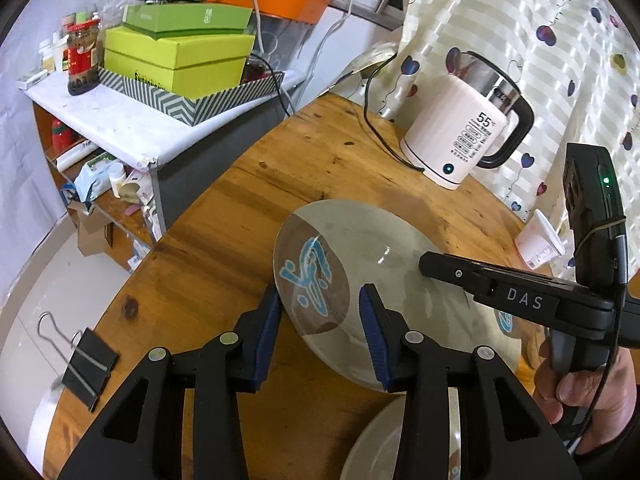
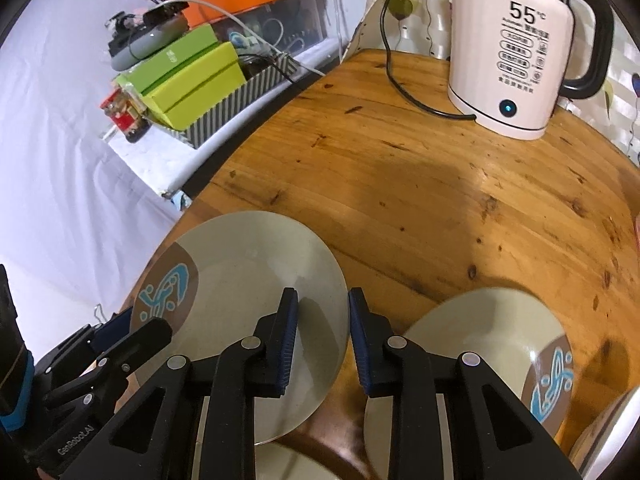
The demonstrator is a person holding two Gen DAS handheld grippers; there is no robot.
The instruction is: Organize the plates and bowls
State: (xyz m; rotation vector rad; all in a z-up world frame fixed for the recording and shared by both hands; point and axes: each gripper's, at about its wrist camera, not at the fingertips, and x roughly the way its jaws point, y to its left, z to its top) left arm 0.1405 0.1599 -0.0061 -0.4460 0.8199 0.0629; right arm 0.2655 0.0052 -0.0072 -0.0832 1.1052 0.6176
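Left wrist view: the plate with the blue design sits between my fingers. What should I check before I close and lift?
1. Left gripper open, with the plate rim in its gap: ok.
2. Right gripper open at the plate's opposite rim: ok.
3. Firm grip on the plate: not ok, neither gripper is shut.
4. Kettle and its cord apart from the plate: ok.
5. Plate lying flat on the table: cannot tell.

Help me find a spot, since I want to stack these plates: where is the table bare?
Bare wood lies between the kettle and the two plates, the left plate and the right plate. The near edge is crowded: both plates, more dishes below them, and both grippers, left gripper and right gripper.
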